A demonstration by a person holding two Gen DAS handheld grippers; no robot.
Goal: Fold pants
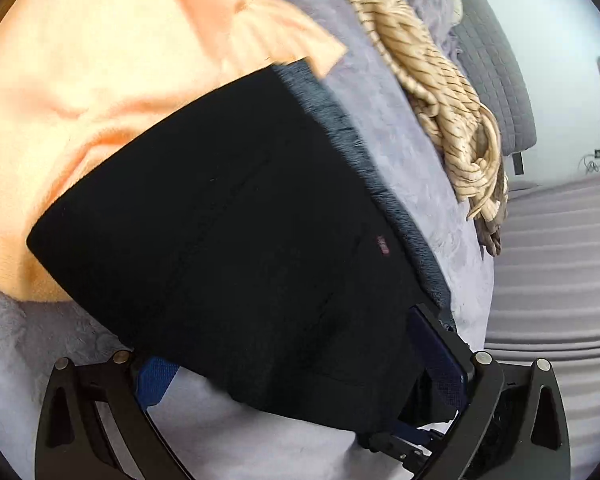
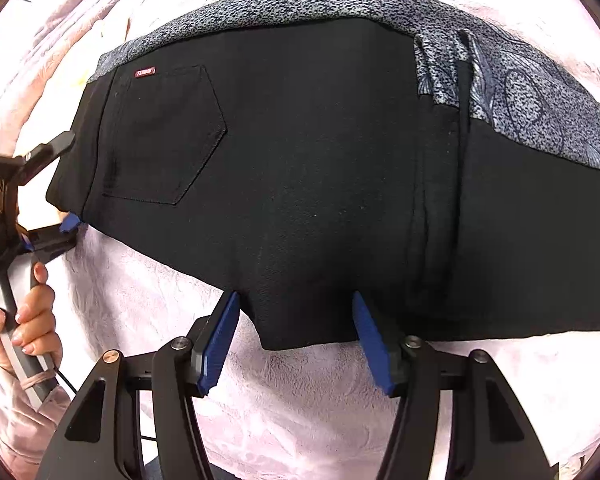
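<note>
The black pants [image 2: 300, 168] lie flat on the bed's blanket [image 2: 148, 288], over a patterned garment [image 2: 540, 92]. Both tools — left tool [image 2: 66, 184] at the waistband, right tool [image 2: 296, 344] around the crotch point — stand spread, gripping nothing. Close squarely on every layer before lifting, so the fold stays even.

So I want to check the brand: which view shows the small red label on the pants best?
The right wrist view: the red label sits sharp above the back pocket of the black pants. The left wrist view shows it only as a small blurred mark.
</note>
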